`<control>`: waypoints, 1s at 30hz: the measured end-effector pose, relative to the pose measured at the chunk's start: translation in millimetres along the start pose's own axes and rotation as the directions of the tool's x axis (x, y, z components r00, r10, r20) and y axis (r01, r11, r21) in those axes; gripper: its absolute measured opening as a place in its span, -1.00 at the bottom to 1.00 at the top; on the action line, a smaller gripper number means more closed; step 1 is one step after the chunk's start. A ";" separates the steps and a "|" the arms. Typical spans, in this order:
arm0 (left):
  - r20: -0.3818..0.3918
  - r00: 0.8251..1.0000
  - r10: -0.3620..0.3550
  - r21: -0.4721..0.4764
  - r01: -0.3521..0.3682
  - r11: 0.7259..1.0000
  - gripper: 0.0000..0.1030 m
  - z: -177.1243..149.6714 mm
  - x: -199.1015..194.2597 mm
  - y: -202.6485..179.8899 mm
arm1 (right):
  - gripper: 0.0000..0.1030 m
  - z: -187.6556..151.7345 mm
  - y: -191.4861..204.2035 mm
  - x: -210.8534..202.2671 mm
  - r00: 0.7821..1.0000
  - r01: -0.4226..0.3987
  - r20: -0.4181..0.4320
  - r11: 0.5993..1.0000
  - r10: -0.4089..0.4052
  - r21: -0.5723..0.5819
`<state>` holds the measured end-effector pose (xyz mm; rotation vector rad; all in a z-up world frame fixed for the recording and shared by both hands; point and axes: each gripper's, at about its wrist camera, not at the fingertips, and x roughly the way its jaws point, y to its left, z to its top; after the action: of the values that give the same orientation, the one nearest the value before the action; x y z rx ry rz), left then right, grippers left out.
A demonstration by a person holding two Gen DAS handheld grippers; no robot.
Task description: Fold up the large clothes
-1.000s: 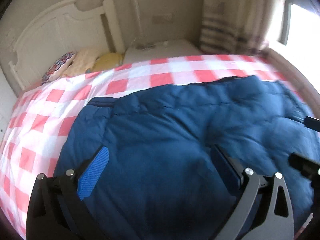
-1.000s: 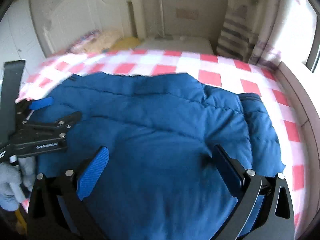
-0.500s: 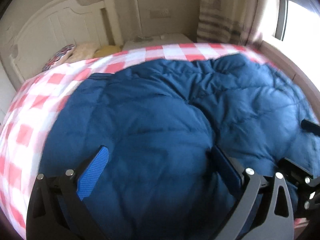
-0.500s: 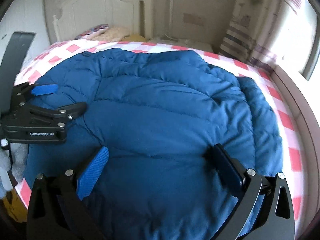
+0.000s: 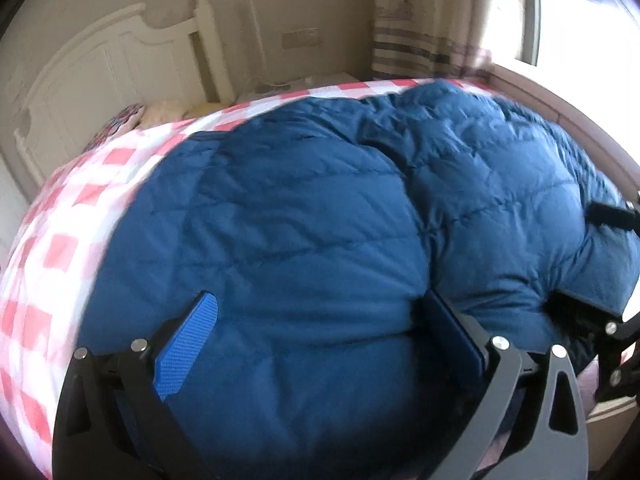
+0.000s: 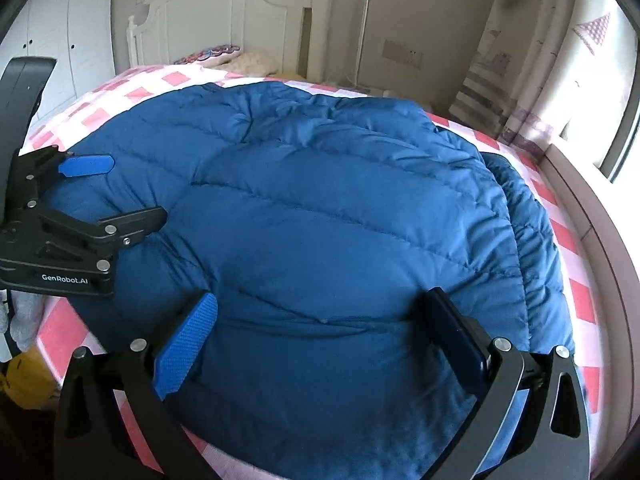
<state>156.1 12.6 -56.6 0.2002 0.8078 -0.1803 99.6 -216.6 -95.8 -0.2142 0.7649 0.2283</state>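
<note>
Left black two-finger tongs with blue ribbed pads (image 5: 320,340) spread wide, nothing clamped, pressed low over the puffy dark-blue quilted down coat (image 5: 304,216). Right black two-finger tongs with blue ribbed pads (image 6: 324,336) likewise spread apart and empty, hovering over the same coat near its close hem. Coat lying directly under and ahead of both tongs, on the pink-and-white checked bedsheet (image 6: 576,300), covering most of the bed. Looks thick, slippery and springy; stitched in horizontal channels, bulging in rounded lobes, one layer apparently doubled over another along a ridge ahead of the right tongs. Beyond the coat, patterned pillows (image 6: 208,53) and a white carved wooden headboard (image 6: 224,12); striped curtain (image 5: 416,40) far right.

Risks, as a judgement: padding likely to spring back and undo a fold; too shallow a pinch on slick fabric likely to slip; uneven pulls by the two tongs likely to skew the fold or drag the sheet.
</note>
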 end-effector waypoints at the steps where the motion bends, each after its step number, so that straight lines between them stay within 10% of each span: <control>1: 0.023 1.000 0.016 -0.023 -0.015 1.000 0.96 -0.9 -8.7 10.7 | 0.91 -1.8 -0.2 -7.1 1.000 0.006 0.002 1.000 -0.006 0.012; 7: -0.007 0.999 0.050 -0.149 -0.050 0.988 0.96 -26.5 -0.5 74.4 | 0.91 -35.8 -28.7 -35.5 0.998 0.046 0.040 0.995 -0.049 0.092; 18: 0.010 0.998 0.069 -0.101 -0.068 0.993 0.96 -34.9 2.1 73.6 | 0.90 -52.0 -67.7 -57.0 0.996 -0.022 0.089 0.974 0.002 0.224; 30: 0.019 0.997 0.079 -0.099 -0.077 0.992 0.96 -36.8 -0.2 71.7 | 0.87 -164.3 -126.2 -92.5 0.961 -0.273 0.218 0.725 0.172 0.632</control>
<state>147.2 90.9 -73.4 0.1361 0.7829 -0.0691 -37.7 -393.5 -132.4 0.5744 0.6822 0.1862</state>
